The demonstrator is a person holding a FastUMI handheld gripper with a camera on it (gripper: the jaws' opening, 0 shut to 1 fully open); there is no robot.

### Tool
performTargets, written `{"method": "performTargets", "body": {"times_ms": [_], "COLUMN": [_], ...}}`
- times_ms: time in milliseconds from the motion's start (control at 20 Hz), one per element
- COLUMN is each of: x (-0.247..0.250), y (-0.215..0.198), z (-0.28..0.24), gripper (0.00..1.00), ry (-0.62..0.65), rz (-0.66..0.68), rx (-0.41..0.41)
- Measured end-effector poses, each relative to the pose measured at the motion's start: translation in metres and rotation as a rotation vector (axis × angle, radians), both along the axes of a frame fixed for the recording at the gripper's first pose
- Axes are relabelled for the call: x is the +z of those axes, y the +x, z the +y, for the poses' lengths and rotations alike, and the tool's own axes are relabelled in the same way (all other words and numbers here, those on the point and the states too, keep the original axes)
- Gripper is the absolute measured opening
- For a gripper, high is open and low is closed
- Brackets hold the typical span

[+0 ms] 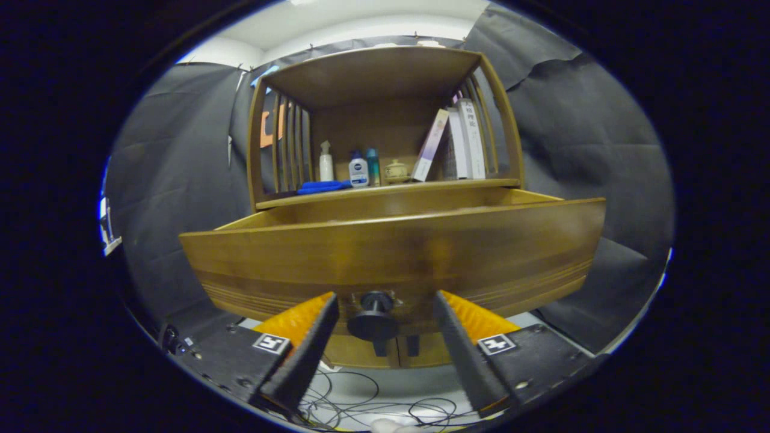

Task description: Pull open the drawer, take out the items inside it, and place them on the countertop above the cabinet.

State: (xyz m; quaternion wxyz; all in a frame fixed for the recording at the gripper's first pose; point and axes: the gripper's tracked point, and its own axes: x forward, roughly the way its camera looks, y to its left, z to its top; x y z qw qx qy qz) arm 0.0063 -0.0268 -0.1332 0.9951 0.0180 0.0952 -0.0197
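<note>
**A:** ok so what's the gripper view got right now?

**B:** The drawer [394, 252] is pulled out of the wooden cabinet [385, 78], front panel facing the camera. Its black round knob [373, 322] sits right between the two fingers of the gripper [385, 313]. Fingers are spread wide, one on each side of the knob with a clear gap on both sides, so nothing's touching it.

**A:** can you see what's in the drawer?

**B:** Nope, the camera is below the front panel, so the inside is hidden.

**A:** and the countertop?

**B:** The countertop [391, 187] runs just above the drawer, under the shelf roof. On it, from the left: a blue cloth [323, 187], a white spray bottle [325, 161], a white bottle with a blue label [358, 171], a teal bottle [373, 166], a small lidded jar [396, 171], then a few books [460, 144] leaning at the right. Below the fingers there's a tangle of cables [361, 403] on a pale floor.
</note>
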Motion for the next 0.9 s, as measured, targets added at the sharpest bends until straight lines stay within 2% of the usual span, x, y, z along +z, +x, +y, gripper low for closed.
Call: {"method": "performTargets", "body": {"times_ms": [50, 200, 350, 650, 800, 900], "x": [0.013, 0.062, 0.126, 0.214, 0.230, 0.228], "y": [-0.010, -0.026, -0.022, 0.034, 0.074, 0.099], "z": [-0.006, -0.023, -0.036, -0.026, -0.015, -0.001], "gripper": [1.00, 1.00, 1.00, 0.99, 0.99, 1.00], "ry": [0.007, 0.002, -0.013, -0.023, -0.080, -0.101], "rz": [-0.009, -0.048, -0.074, -0.038, 0.032, 0.107], "rx": [0.001, -0.009, -0.018, 0.009, 0.008, 0.040]}}
